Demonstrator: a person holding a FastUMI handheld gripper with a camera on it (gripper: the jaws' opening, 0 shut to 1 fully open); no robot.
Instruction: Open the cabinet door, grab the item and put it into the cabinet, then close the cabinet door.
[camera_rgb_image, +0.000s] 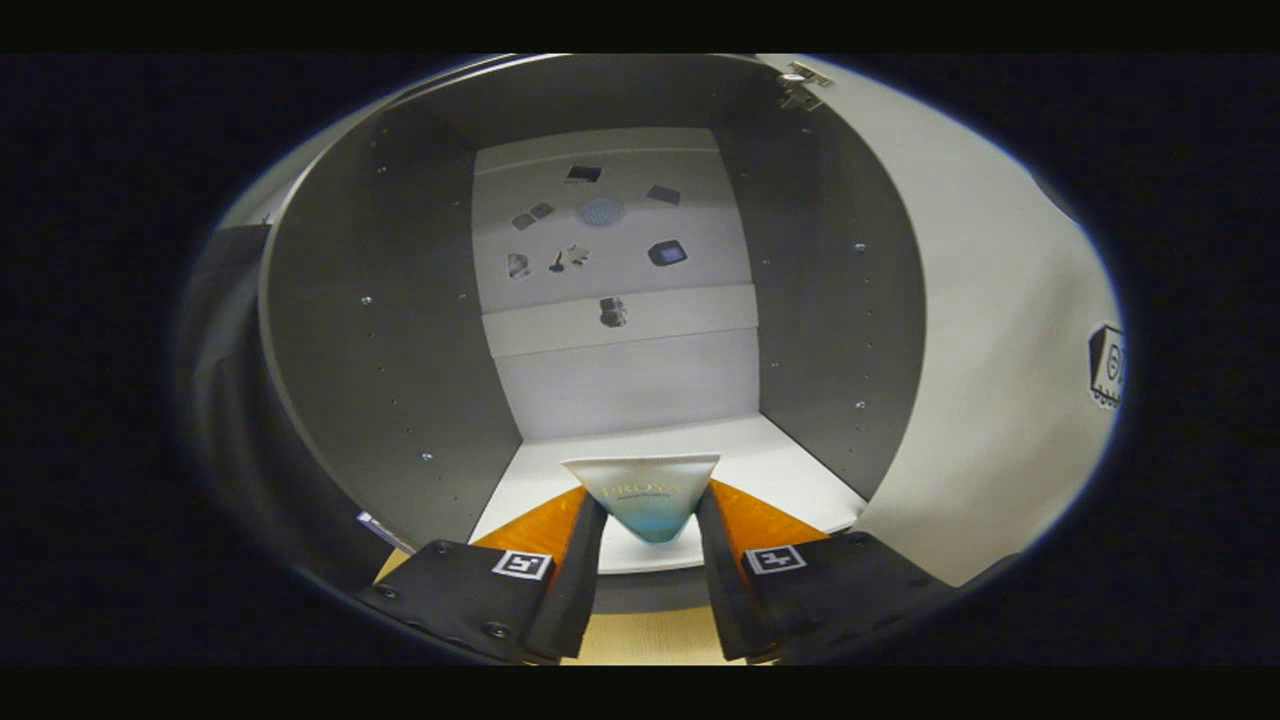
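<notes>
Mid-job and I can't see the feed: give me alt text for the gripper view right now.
The hand-held gripper holds a flat tube between its two fingers at the front edge of the open cabinet's white shelf. Beyond it are grey side walls and a white back panel bearing small dark stickers; the white cabinet door stands swung open beside the fingers.

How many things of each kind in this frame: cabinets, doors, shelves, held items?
Cabinet: 1, open
Cabinet door: 1, swung open beside the cabinet
Shelf board: 1, across the back
Tube: 1, held between the jaws of the gripper, over the cabinet floor's front edge
Total: 4
</notes>
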